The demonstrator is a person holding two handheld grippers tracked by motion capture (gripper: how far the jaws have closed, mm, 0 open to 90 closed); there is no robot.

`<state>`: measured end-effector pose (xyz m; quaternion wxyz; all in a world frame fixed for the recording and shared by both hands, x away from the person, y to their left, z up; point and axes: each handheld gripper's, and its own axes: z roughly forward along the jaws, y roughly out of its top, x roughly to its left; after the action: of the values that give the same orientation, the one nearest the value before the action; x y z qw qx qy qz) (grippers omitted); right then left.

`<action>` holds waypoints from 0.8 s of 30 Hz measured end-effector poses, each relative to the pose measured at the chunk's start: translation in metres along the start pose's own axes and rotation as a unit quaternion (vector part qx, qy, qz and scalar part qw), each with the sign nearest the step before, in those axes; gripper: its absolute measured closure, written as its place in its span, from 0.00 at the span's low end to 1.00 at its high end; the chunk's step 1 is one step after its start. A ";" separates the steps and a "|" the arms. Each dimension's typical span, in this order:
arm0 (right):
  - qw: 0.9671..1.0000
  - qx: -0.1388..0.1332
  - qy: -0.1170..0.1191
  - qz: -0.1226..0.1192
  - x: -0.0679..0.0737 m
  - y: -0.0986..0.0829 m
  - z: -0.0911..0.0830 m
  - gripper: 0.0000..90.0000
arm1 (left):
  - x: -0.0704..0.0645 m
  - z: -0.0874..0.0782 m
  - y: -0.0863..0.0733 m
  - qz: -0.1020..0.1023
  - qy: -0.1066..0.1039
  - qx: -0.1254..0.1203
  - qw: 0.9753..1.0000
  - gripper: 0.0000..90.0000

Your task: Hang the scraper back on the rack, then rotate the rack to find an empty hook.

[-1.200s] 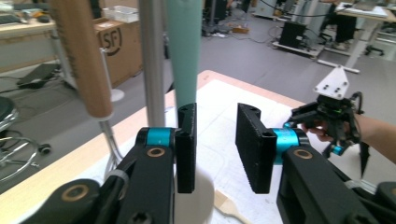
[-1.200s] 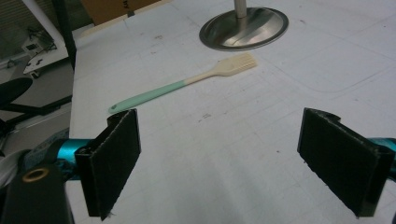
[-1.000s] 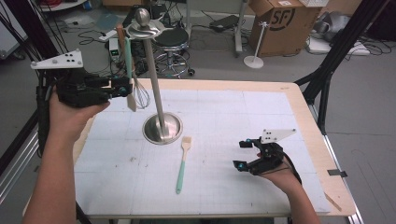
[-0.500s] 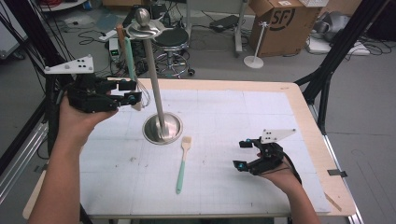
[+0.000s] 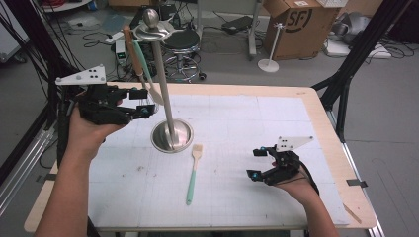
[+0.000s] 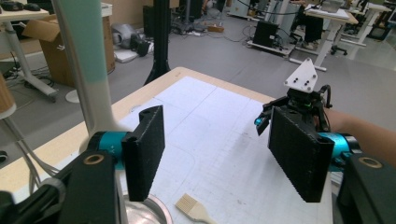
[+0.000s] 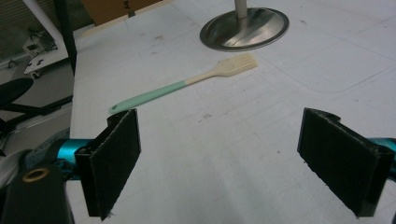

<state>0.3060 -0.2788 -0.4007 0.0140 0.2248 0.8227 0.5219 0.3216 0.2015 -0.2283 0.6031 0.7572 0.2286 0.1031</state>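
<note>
Nearest the person, the right gripper [image 5: 267, 165] rests low over the table [image 5: 321, 113] at its right side, its fingers [image 7: 114, 158] spread wide with nothing between them. In the right gripper view they frame bare table surface, and beyond them lies a brush [image 7: 187, 86] with a mint handle and pale bristles.

The brush [image 5: 193, 173] lies flat near the middle of the table, its bristle end pointing at the stand's round metal base [image 5: 171, 136] and just short of it.

Farther back on the left, the left gripper [image 5: 143, 102] is held up in the air beside the stand's pole [image 5: 163, 94]. Its fingers [image 6: 144, 149] are wide apart and grip nothing. A spatula [image 5: 148, 79] with a mint handle hangs from the stand's top disc [image 5: 150, 30], and its pale lower end sits right at the gripper's tips; in the left gripper view the spatula [image 6: 86, 70] passes just beside one finger. I cannot tell whether they touch. A wooden-handled whisk [image 5: 132, 54] hangs next to it.
</note>
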 end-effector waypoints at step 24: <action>1.000 0.001 0.001 0.001 0.000 0.000 -0.001 0.14 | -0.018 0.017 0.002 0.009 -0.014 0.015 1.000 0.23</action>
<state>0.3060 -0.2800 -0.4002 0.0128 0.2253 0.8228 0.5216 0.3136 0.1775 -0.2288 0.5939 0.7694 0.2154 0.0946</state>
